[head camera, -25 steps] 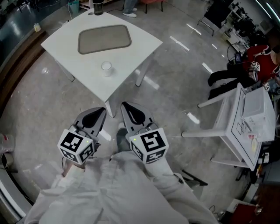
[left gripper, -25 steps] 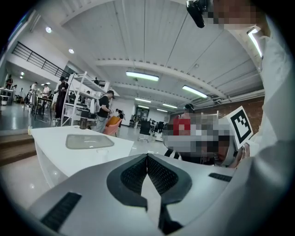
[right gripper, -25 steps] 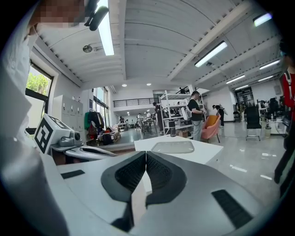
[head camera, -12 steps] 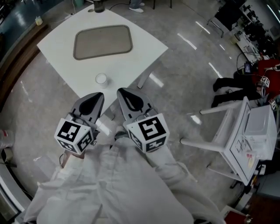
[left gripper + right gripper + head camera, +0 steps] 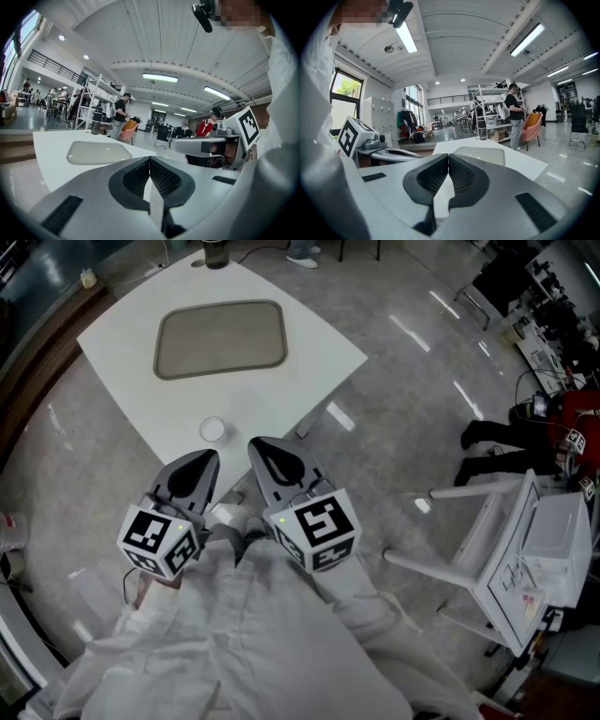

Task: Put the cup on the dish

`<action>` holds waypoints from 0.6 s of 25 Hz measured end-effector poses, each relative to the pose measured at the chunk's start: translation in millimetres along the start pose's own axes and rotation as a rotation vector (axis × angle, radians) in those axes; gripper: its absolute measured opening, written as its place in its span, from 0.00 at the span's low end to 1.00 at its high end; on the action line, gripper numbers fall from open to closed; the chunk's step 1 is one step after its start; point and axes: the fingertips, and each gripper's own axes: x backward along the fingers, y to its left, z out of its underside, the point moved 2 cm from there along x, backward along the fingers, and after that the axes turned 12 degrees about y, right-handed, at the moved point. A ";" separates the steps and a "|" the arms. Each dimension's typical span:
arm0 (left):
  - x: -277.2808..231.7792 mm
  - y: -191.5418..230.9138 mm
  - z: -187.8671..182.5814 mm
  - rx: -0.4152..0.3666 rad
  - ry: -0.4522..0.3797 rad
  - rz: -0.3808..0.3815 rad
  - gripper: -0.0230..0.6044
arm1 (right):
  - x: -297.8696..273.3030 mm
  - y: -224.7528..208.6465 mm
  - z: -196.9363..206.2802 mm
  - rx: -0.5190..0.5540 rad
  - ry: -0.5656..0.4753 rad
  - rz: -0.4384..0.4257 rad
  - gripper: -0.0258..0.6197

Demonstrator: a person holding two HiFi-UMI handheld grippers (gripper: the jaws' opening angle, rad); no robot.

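Table (image 5: 281, 399), white, across upper left of frame. Dish (image 5: 220, 338), grey, flat on its far half. 2 grippers side by side at lower centre: left gripper (image 5: 208, 457) and right gripper (image 5: 255, 444), jaws of both pressed together, nothing between, aimed at table's near corner. Cup (image 5: 212, 429) upright near that corner, apart from dish, just above left gripper's tips.

Ahead of you stands a white tabletop (image 5: 319, 345) on a glossy grey floor (image 5: 403, 427). At its far edge you can see a dark bottle (image 5: 215, 251), upright. Off to your right, a white stand (image 5: 506, 559) sits well apart from the tabletop. Farther back in the hall, a person in black (image 5: 514, 117) stands by a shelving rack (image 5: 490, 112), just beside an orange chair (image 5: 532, 124).
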 end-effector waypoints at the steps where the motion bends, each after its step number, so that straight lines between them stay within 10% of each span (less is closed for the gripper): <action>1: 0.5 3.2 -0.1 0.005 0.003 -0.004 0.05 | -3.3 0.3 -1.4 -0.002 0.001 -0.003 0.06; 15: 6.5 25.0 -9.3 -0.045 0.063 0.063 0.05 | -33.9 20.7 -23.8 -0.031 -0.008 -0.020 0.06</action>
